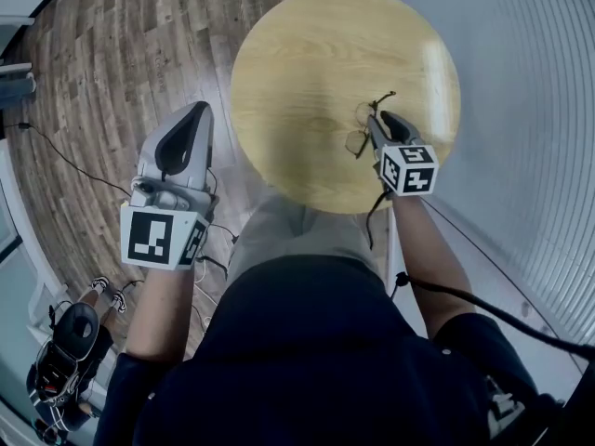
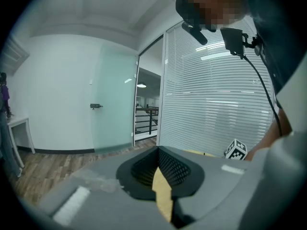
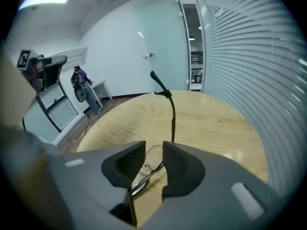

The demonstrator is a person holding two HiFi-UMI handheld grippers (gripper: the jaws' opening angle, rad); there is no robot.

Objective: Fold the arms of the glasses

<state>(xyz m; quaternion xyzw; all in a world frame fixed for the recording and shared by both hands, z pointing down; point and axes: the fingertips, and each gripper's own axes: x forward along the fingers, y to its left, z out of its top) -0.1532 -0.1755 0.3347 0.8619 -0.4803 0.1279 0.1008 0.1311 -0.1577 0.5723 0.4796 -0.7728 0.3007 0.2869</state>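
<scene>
Gripping glasses (image 3: 154,158) at frame, right tool (image 1: 378,121) sits over right part of desk (image 1: 307,63), jaws closed onto frame with narrow gap. One arm (image 3: 172,114) unfolded, sticking up. Left tool (image 1: 199,111) off desk, above floor (image 1: 112,63), jaws together, empty.

Wood table (image 1: 307,72) — glossy, glasses (image 3: 149,169) thin metal
</scene>
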